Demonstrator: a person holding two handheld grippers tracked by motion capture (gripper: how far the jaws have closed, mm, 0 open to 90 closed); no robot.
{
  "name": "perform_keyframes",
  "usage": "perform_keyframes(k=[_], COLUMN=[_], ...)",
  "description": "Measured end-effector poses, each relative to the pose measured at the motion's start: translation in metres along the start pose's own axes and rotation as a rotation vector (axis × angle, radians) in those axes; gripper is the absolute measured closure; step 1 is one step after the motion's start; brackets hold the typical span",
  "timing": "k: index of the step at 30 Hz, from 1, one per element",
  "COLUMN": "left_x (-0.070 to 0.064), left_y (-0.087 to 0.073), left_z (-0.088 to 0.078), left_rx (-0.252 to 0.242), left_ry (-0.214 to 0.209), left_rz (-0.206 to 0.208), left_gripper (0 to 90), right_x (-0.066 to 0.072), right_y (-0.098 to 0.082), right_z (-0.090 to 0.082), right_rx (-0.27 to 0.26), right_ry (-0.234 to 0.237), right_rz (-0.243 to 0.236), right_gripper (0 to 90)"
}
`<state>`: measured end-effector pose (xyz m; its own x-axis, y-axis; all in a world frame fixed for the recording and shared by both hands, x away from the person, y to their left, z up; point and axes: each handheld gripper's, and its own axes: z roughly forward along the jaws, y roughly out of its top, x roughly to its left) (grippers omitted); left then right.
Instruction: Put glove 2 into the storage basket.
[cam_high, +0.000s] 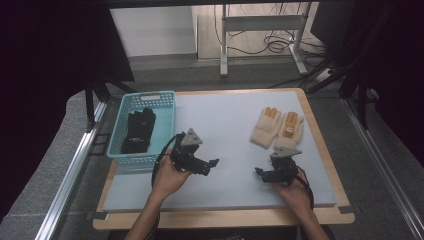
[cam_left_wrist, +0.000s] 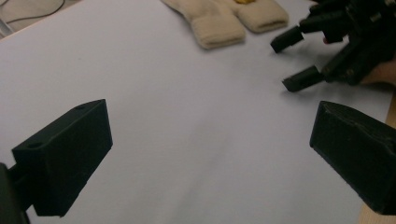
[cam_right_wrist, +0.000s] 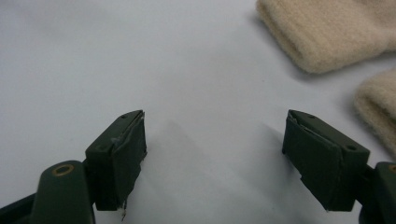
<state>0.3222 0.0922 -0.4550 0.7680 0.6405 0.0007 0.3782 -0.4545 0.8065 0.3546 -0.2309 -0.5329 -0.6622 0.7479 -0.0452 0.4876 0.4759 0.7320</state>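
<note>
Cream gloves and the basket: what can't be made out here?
- Cream gloves: fingertips cut off by the top edge in the left gripper view; only cuffs show in the right gripper view.
- Orange patches: too small in the high view to identify.
- Black gloves in the basket: dark, count unclear.

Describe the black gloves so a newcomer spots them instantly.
Start at the pale blue table mat; on its far left edge sits a turquoise plastic basket. The black gloves lie inside it. Unlike the cream gloves lying loose at the mat's right, these are dark and contained.
</note>
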Motion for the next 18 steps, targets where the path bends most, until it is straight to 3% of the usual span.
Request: perform_keyframes(k=[5, 8, 12, 15, 18], left_x=[-0.018, -0.024, -0.025, -0.022, -0.016], left_y=[-0.015, -0.028, -0.045, -0.054, -0.065], left_z=[0.015, 0.025, 0.034, 0.038, 0.041], left_rx=[0.014, 0.039, 0.07, 0.113, 0.127], left_ry=[-0.016, -0.002, -0.006, 0.045, 0.014], left_rz=[0.047, 0.075, 0.056, 0.069, 0.026], left_gripper=[0.0, 0.0, 0.0, 0.0, 0.0], right_x=[0.0, 0.0, 0.0, 0.0, 0.0], right_y=[0.0, 0.0, 0.0, 0.0, 0.0], right_z=[0.0, 0.0, 0.0, 0.0, 0.0], right_rx=[0.0, 0.0, 0.0, 0.0, 0.0], right_ry=[0.0, 0.0, 0.0, 0.0, 0.0], right_rz=[-0.001, 0.0, 0.0, 0.0, 0.0], right_gripper=[21.0, 21.0, 21.0, 21.0, 21.0])
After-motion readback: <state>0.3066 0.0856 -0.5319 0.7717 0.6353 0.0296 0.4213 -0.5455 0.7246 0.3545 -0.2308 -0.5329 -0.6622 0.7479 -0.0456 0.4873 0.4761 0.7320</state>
